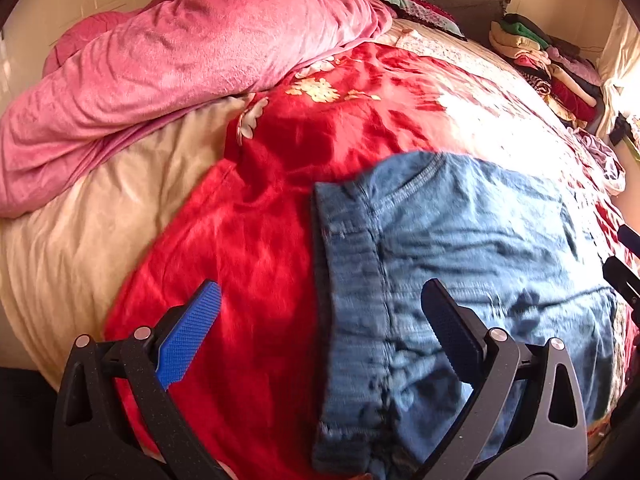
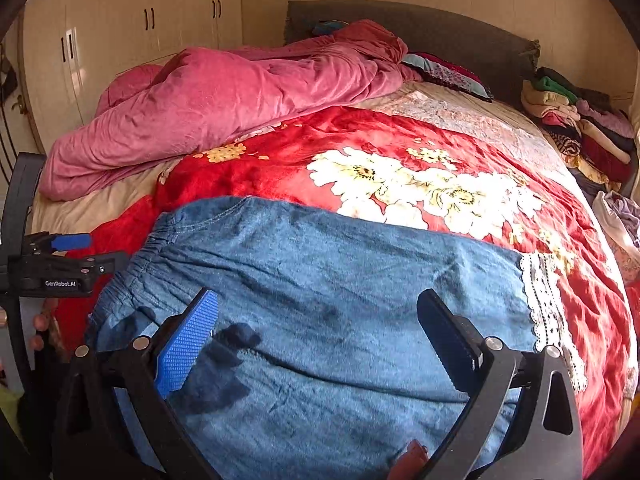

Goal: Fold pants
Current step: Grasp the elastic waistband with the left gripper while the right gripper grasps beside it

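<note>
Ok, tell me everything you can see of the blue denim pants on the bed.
The blue denim pants lie flat and wrinkled on the red floral plush blanket, looking already folded over. A gathered elastic waistband sits at the left end; white lace trim edges the right end. Both the right gripper and left gripper hover open above them, holding nothing.

1. The red blanket (image 2: 400, 132) beyond the pants (image 2: 320, 280) lies flat and bare, open to reach.
2. A bunched pink quilt (image 2: 224, 104) blocks the far left.
3. Stacked clothes (image 2: 580, 120) crowd the far right edge.
4. The headboard (image 2: 440, 28) closes the far end.
</note>
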### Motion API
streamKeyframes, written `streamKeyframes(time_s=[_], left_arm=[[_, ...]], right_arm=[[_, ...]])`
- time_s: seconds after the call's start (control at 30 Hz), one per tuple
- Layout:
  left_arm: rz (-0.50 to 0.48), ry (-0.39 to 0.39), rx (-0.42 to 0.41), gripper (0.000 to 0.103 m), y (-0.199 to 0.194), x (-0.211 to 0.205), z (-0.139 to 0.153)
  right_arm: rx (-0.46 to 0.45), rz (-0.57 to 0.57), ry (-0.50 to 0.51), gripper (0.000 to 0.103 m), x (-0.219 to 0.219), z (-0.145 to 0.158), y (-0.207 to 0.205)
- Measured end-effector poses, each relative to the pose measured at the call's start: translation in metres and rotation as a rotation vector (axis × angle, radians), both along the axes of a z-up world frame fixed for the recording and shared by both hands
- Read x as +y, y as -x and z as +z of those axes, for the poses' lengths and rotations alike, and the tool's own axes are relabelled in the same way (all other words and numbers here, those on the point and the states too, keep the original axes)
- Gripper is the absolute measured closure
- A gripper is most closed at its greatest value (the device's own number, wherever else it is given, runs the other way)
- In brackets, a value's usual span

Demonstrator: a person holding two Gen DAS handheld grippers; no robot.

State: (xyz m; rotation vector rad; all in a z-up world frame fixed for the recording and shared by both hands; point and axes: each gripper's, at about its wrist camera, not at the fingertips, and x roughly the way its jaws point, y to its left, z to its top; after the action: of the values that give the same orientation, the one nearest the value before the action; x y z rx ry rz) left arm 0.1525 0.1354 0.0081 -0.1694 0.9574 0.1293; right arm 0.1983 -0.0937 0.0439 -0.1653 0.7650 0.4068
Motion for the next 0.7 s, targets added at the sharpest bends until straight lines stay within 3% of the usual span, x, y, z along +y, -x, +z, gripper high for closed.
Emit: streamKeyframes(time_s=[0.43,0.5,0.57,0.7], left_arm=[[-0.040,0.066,0.073,0.010,-0.070,0.024,-0.029],[-0.054,0.065,0.070,0.019,-0.075,0.023,-0.031],[-0.083,0.072,0.071,0.038,-0.081,0.019,-0.034],[-0.112,0.063,0.061,0.065,-0.086,0.012,-0.038]], right_arm=[[0.082,0.078,0.031,0.004,0.024,-0.025,-0.086],[0.090,0.096,0.043,0.004,0.029,-0.031,-0.095],[0.087,0.112,0.062,0.004,0.034,-0.035,-0.102],[0.089,0.164,0.090,0.004,0.045,-0.043,-0.116]])
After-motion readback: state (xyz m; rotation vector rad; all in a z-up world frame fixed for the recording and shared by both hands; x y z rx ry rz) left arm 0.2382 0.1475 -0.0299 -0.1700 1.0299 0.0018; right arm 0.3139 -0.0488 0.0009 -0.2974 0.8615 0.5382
